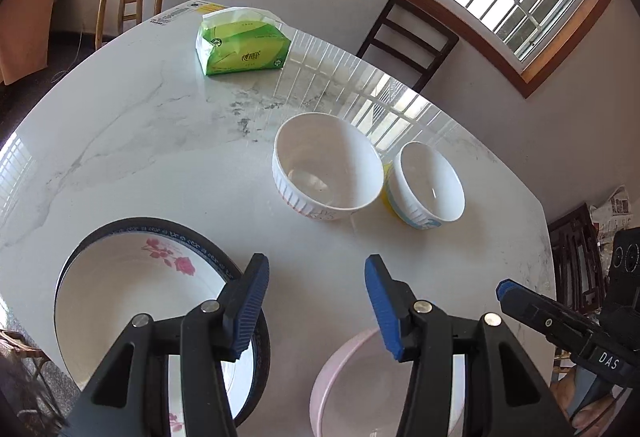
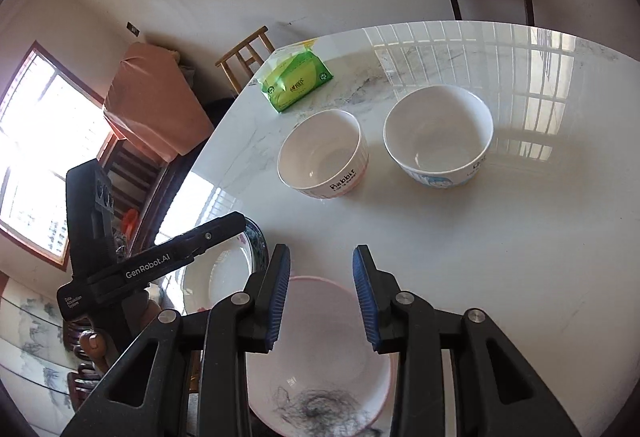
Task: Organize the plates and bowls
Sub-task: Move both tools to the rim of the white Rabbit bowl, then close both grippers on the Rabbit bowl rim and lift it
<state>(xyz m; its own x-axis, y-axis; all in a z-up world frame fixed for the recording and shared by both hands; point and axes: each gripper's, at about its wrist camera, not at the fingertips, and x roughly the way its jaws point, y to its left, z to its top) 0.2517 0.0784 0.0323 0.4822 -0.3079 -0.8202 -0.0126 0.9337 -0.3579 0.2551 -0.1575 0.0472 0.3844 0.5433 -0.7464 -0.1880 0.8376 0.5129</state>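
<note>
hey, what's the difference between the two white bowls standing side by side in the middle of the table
The ribbed bowl has straight, fluted sides and reads "Rabbit"; the smooth bowl has rounded sides with a pale blue picture and a yellow patch. In the right wrist view the ribbed bowl stands nearer the green tissue pack, and the smooth bowl stands to its right. Their relative size is unclear: each camera makes the bowl nearer to it look bigger. Both stand upright, empty, white inside and apart.

The marble-look table [image 1: 160,141] is polished and mirror-glossy. The ribbed white bowl [image 1: 326,173] and smooth cartoon-printed bowl [image 1: 428,185] look like glazed ceramic. The tissue pack [image 1: 244,45] wears crinkly green plastic film. The gripper pads [image 2: 280,297] are ridged blue rubber.
</note>
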